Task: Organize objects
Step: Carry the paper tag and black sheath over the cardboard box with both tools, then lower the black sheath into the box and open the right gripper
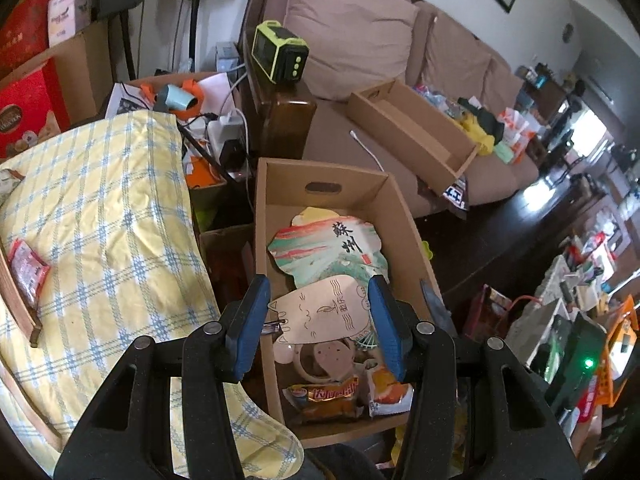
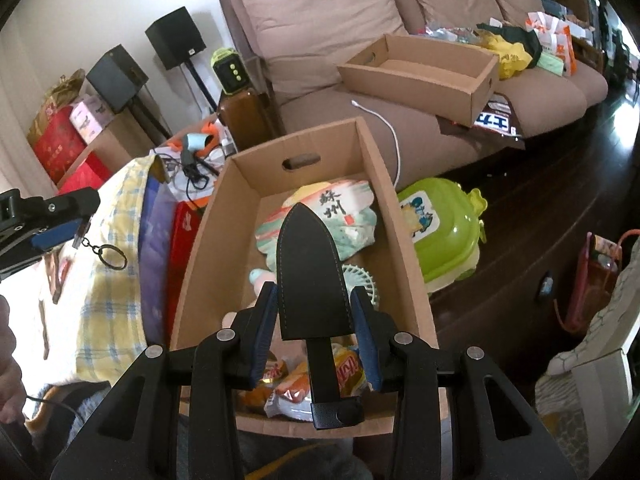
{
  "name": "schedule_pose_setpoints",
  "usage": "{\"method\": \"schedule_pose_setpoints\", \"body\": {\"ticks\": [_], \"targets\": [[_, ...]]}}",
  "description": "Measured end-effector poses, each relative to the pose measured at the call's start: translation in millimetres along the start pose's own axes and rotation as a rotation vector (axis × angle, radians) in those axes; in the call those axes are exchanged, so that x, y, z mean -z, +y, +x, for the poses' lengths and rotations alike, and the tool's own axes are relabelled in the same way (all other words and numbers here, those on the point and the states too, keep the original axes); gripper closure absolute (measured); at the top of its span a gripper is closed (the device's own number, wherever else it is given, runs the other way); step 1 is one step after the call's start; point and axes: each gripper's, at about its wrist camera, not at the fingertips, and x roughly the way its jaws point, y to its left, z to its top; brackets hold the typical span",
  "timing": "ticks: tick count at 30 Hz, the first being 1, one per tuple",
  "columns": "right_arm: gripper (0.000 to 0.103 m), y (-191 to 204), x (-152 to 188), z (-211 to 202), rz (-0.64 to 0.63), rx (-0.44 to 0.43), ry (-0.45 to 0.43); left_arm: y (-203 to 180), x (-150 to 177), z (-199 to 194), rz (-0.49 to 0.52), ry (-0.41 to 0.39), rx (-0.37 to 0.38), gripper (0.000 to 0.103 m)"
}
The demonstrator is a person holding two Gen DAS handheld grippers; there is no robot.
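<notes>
Your right gripper [image 2: 314, 314] is pinching a black leather sheath [image 2: 308, 264], pads pressed on both edges, tip pointing away over the open cardboard box [image 2: 208, 240]. The sheath's strap end hangs toward the camera and hides part of the snack packets [image 2: 296, 390] at the box's near end.

Your left gripper [image 1: 320, 320] is clamped on a flat cat-shaped wooden tag [image 1: 320, 312]; in the right wrist view a keyring [image 2: 113, 257] dangles from it on a short chain. The tag covers most of what lies under it in the box; you can still read a painted fan-shaped card [image 1: 328, 248] and a green mini fan [image 2: 362, 280], half covered.

Both grippers tilt steeply down over the box. The box sits on the floor beside a yellow plaid quilt [image 1: 100, 220], the sofa [image 2: 340, 20] behind it.
</notes>
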Motion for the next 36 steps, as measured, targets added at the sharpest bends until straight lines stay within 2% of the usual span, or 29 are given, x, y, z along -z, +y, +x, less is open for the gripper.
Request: {"method": "schedule_pose_setpoints", "body": {"ticks": [3, 17, 36], "targets": [[0.065, -0.2, 1.3, 3.4, -0.001, -0.002, 0.015, -0.9, 3.5, 3.0, 0.017, 0.025, 0.002, 0.055], [0.065, 3.6, 7.6, 20.2, -0.035, 0.012, 0.100, -9.3, 2.2, 4.2, 0.042, 0.039, 0.013, 0.055], [0.065, 5.2, 9.5, 22.5, -0.037, 0.012, 0.104, -9.5, 4.1, 4.0, 0.037, 0.042, 0.020, 0.055]]}}
